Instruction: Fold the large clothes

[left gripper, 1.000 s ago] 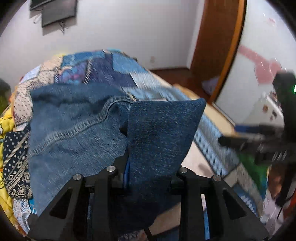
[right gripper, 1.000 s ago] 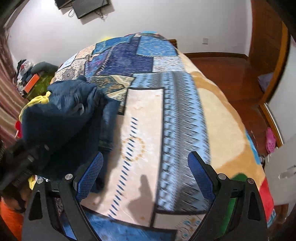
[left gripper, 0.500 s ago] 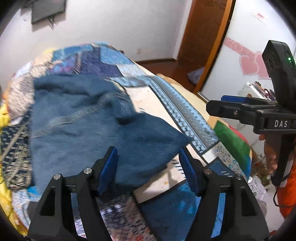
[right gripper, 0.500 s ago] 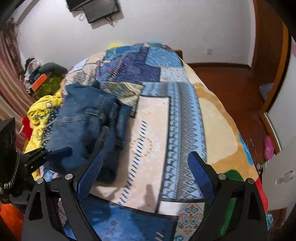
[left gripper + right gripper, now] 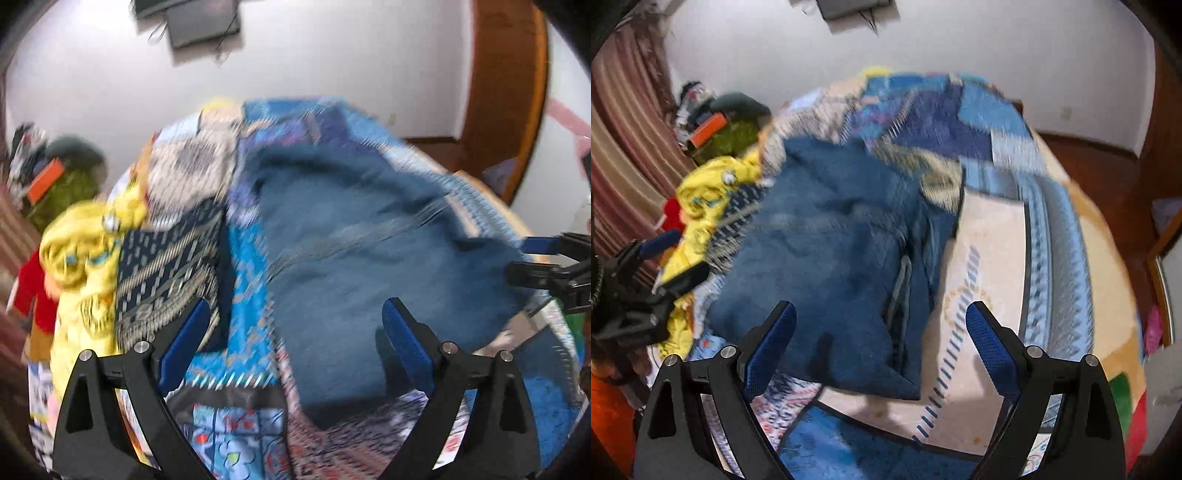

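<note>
The folded denim jeans (image 5: 834, 258) lie on the bed's patchwork quilt (image 5: 993, 280) just beyond both grippers, left gripper (image 5: 295, 339) and right gripper (image 5: 881, 341), whose jaws are spread wide, holding nothing.

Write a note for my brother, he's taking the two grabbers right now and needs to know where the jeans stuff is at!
Left gripper: open, holding nothing, above the bed's left side.
Right gripper: open, holding nothing, above the near edge of the jeans.
The blue jeans lie bunched in a rough fold on the patchwork bedspread, loose from both grippers. A yellow garment and other clothes sit in a pile at the left edge.
Done: jeans laid over themselves once, it seems; the frames are blurry.
Left: tidy and finish the fold, then probably the pile.
</note>
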`<state>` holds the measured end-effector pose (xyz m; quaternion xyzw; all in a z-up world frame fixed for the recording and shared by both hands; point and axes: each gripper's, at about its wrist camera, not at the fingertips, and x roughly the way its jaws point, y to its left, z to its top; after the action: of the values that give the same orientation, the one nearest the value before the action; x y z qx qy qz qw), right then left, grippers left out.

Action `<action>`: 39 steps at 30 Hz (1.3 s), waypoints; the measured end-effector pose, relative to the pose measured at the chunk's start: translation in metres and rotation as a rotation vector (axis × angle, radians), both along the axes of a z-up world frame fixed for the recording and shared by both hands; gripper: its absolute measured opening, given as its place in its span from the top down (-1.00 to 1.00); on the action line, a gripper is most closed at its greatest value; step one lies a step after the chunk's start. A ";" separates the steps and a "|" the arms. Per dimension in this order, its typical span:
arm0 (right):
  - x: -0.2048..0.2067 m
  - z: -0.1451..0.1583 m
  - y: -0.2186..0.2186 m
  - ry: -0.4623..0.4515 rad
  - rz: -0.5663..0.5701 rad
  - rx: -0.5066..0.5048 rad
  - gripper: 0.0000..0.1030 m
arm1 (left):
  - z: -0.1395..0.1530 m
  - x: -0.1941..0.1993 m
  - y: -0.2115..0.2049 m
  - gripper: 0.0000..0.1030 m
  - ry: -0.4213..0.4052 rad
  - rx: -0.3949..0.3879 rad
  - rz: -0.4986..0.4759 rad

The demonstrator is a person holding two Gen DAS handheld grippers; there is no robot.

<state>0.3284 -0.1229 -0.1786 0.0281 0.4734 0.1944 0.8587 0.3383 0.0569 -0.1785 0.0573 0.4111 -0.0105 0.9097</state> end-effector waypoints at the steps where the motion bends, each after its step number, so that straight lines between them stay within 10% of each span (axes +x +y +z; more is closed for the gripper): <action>1: 0.001 -0.010 -0.005 0.023 -0.016 -0.014 -0.78 | -0.012 0.001 0.007 -0.83 0.034 -0.002 0.019; 6: -0.006 -0.040 -0.032 0.084 -0.043 0.008 -0.92 | -0.035 -0.012 0.029 -0.86 0.040 -0.108 0.037; 12: -0.007 -0.019 -0.025 0.062 0.006 -0.046 -0.92 | -0.021 -0.003 0.022 -0.86 0.070 -0.024 -0.004; 22: 0.038 0.016 0.011 -0.059 0.090 0.005 -0.95 | 0.012 0.064 0.009 -0.89 0.007 -0.020 -0.055; 31: 0.096 -0.015 0.011 0.009 0.029 0.038 -0.95 | -0.024 0.142 0.015 -0.90 0.061 -0.075 0.024; 39: 0.088 -0.015 -0.002 -0.064 0.033 -0.027 -0.94 | -0.008 0.142 0.024 -0.90 -0.041 0.084 0.119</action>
<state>0.4169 -0.1249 -0.1933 0.0023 0.4488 0.2029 0.8703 0.4803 0.0804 -0.1869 0.0708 0.3950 0.0620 0.9138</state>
